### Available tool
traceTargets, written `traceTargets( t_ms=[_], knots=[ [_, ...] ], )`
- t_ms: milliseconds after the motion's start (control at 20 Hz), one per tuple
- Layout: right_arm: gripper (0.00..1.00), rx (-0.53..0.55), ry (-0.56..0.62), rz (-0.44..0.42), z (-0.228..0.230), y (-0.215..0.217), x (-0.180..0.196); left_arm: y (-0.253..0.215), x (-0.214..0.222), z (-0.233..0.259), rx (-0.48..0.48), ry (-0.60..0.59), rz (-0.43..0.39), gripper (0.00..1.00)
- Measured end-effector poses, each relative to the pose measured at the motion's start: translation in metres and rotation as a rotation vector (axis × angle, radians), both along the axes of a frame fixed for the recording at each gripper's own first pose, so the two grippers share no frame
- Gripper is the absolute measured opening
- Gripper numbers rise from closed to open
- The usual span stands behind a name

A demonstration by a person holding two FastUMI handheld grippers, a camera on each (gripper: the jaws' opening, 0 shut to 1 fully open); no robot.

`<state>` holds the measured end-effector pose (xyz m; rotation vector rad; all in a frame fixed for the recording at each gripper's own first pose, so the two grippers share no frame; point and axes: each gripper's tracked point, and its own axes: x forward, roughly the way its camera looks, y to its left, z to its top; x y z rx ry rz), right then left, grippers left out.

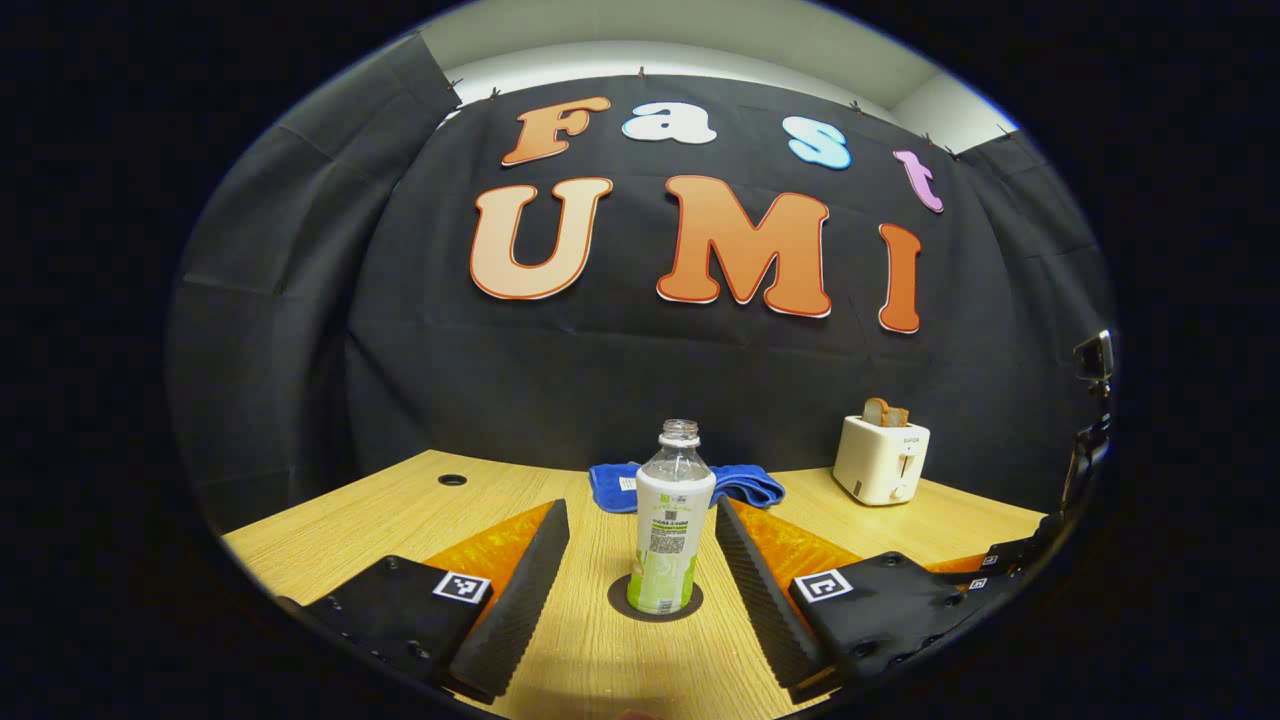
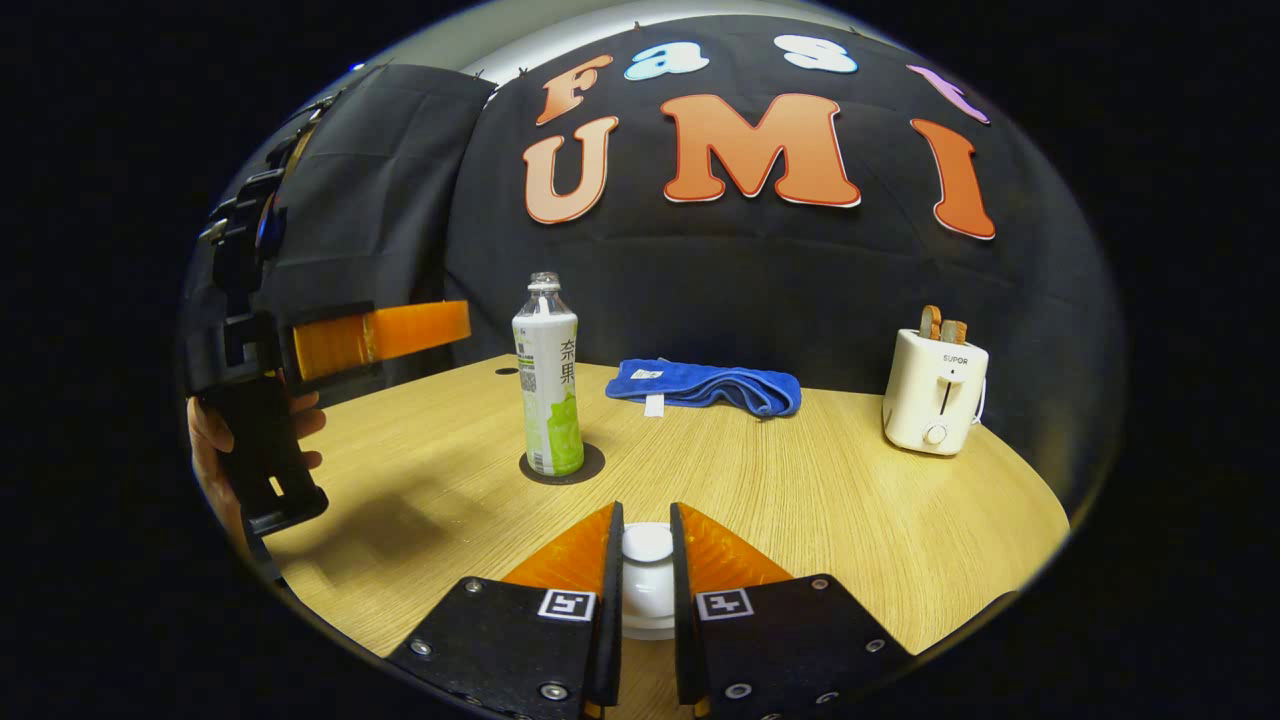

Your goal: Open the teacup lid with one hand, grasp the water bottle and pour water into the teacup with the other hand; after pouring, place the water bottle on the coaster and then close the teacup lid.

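— With water bottle (image 1: 672, 520) standing upright on coaster (image 1: 618, 598), uncapped, near mid-table: pouring judged done, bottle set down. Seen too from right gripper view, same spot.

— Left tongs (image 1: 640, 575)?

— Spread wide, one finger either side of bottle, touching neither. Released, by the look.

— Right tongs (image 2: 646, 570)?

— Drawn close about white teacup lid (image 2: 647, 542), both fingers against its knob, pinching it. Cup beneath mostly hidden; seated or lifted, cannot tell.

— Step in hand?

— Closing the lid, judged last of the task. Next move calls for lowering lid square onto cup rim, then easing fingers apart; left tongs to back away without nudging bottle.

— Surroundings?

— Pale wood-grain table (image 2: 820, 480), round cable hole (image 1: 452, 480) at far left. Folded blue towel (image 2: 705, 386) behind bottle, near the wall. White toaster (image 2: 936, 388) with bread slices up, well right. Black cloth wall behind; light ceiling strip above.
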<state>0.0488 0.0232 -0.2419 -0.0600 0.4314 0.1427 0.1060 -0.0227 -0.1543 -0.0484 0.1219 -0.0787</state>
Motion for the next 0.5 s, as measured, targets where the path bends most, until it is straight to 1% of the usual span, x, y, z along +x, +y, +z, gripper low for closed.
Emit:
traceTargets(
  t_ms=[100,300,400,450,500],
  knots=[
    [0.23,-0.012,0.001,-0.007,-0.002,-0.002,0.001,0.002,-0.001,0.001,-0.007,0.0,0.006,0.94],
    [0.23,-0.002,0.004,-0.009,-0.003,-0.002,0.002,0.006,-0.006,0.002,-0.033,0.005,0.016,0.94],
    [0.27,-0.014,-0.003,-0.008,-0.002,-0.003,0.002,0.008,-0.014,0.005,-0.066,0.017,0.023,0.93],
    [0.29,-0.021,-0.009,-0.008,-0.001,-0.004,0.001,0.01,-0.017,0.008,-0.077,0.016,0.023,0.95],
    [0.32,-0.026,-0.016,-0.01,0.001,-0.003,0.002,0.011,-0.019,0.014,-0.088,0.009,0.023,0.95]
  ],
)
